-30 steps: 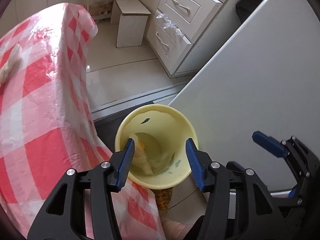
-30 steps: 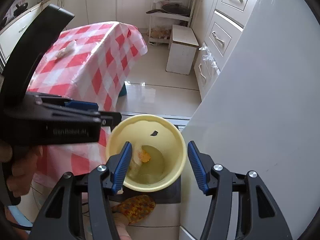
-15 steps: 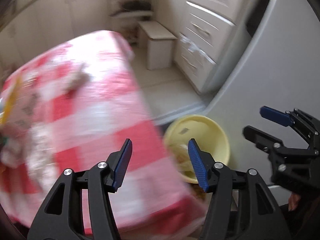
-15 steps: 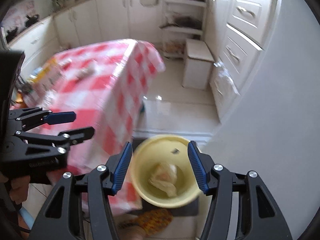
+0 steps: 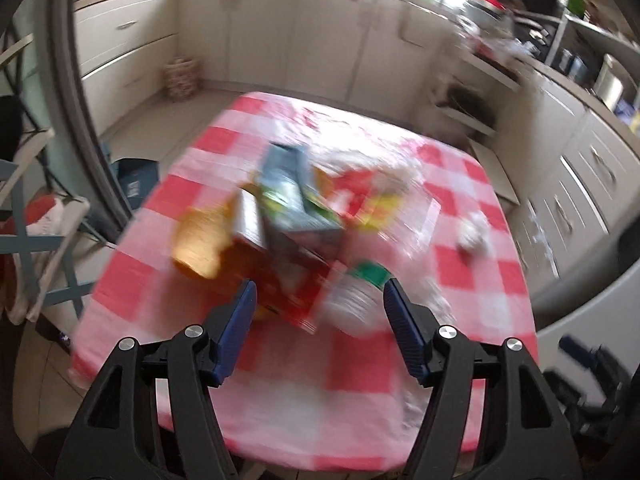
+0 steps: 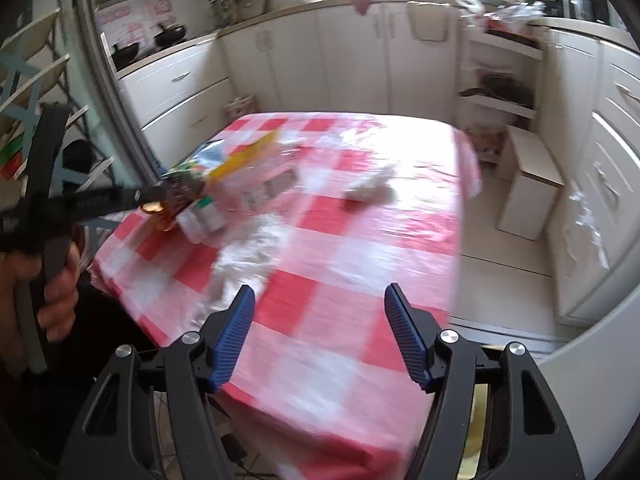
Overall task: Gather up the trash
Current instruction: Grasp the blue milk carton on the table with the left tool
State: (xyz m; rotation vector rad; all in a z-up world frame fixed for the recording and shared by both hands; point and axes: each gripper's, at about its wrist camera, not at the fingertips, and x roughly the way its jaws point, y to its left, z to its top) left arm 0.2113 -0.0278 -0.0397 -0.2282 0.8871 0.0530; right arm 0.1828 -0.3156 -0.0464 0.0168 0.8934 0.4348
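While opening, left gripper [image 5: 318, 312] fingers [image 5: 240, 320] frame bottle [image 5: 356, 298].

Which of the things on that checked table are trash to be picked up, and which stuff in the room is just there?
For the job:
- crumpled white wrapper
- clear crumpled plastic
- pile of cartons and packets
- jar with green lid

Just lying about:
- white stool
- checked tablecloth
- pans on the counter
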